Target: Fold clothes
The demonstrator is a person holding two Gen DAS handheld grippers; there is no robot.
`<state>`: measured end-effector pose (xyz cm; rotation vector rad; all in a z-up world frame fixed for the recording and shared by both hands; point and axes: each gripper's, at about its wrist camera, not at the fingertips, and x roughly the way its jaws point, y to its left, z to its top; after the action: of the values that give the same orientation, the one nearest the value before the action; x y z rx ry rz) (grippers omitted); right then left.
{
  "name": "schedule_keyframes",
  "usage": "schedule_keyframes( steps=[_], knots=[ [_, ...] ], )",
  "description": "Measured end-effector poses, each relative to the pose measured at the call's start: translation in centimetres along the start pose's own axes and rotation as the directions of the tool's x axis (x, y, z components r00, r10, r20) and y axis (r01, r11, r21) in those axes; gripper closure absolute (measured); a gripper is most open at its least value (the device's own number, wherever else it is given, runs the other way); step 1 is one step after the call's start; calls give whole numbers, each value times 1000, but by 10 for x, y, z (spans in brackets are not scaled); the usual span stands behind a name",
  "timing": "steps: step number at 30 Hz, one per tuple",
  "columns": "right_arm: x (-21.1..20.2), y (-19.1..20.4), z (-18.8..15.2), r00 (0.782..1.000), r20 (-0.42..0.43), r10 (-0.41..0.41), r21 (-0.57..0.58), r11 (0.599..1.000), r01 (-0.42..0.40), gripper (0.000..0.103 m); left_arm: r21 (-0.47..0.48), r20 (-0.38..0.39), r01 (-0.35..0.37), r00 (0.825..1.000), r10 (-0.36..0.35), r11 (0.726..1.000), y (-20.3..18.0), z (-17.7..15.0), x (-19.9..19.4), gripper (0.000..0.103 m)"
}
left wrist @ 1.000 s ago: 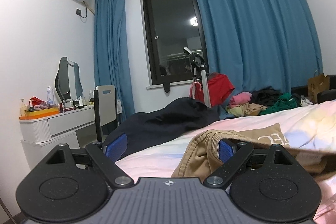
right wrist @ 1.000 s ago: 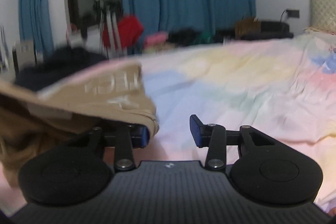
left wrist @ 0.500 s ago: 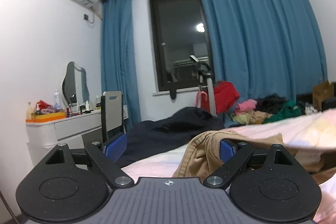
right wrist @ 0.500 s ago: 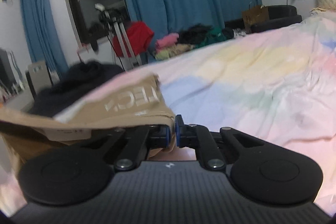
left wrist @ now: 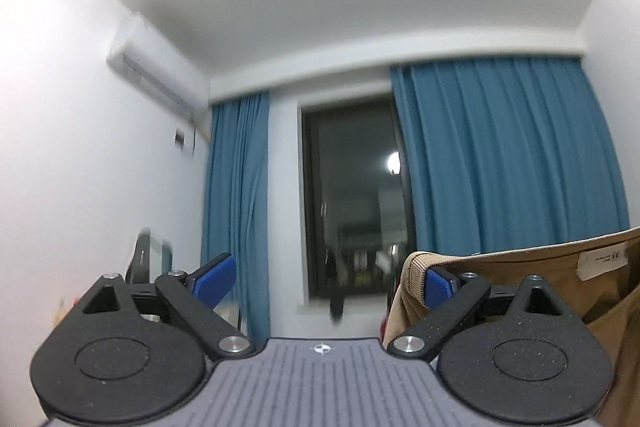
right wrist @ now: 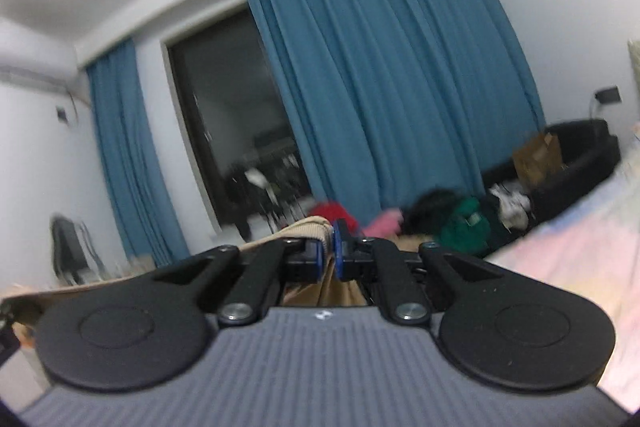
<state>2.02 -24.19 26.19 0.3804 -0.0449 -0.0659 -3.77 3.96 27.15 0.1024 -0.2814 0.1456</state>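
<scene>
Right gripper [right wrist: 329, 247]: jaws clamped on ribbed hem of tan garment [right wrist: 316, 223], cloth hangs below between the arms. Left gripper [left wrist: 326, 277]: jaws wide apart, garment [left wrist: 600, 291] draped over the right-hand finger [left wrist: 438, 285] only, not pinched, white label visible. Garment held up in the air. Behind: blue curtains [right wrist: 384, 75], dark window [left wrist: 352, 195], clothes pile [right wrist: 460, 217], bed [right wrist: 580, 247] at right.

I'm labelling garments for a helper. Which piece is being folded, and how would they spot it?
Start at the big blue curtain, then drop to the right gripper. Pinched there is the tan garment, ribbed-hemmed and held aloft, unlike the red, pink and green clothes heaped behind.
</scene>
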Motion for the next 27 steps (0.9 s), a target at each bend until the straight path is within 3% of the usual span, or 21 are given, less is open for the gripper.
schedule_keyframes(
  steps=[4,8,13,16,20,22,27],
  knots=[
    [-25,23,94,998,46,51,7,999,-51,94,4,115,17,993,-18,1000,3,90,1,7],
    [-60,40,170,992,79,96,13,995,-97,94,16,225,32,974,-35,999,10,163,-14,4],
    [-102,47,228,982,119,146,24,988,-150,94,-14,211,118,971,-112,993,21,225,-25,2],
    [-110,41,234,983,106,153,31,987,-157,94,-31,150,165,976,-158,986,24,234,-25,1],
    [-94,25,215,991,60,120,25,992,-122,94,-43,52,220,975,-218,974,13,211,-10,1],
    [-76,16,198,995,28,95,21,995,-96,94,-48,-1,232,973,-232,972,1,187,8,1],
    [1,-9,146,998,-66,22,20,1000,-21,94,-84,-148,229,959,-240,970,-28,107,99,1]
  ],
)
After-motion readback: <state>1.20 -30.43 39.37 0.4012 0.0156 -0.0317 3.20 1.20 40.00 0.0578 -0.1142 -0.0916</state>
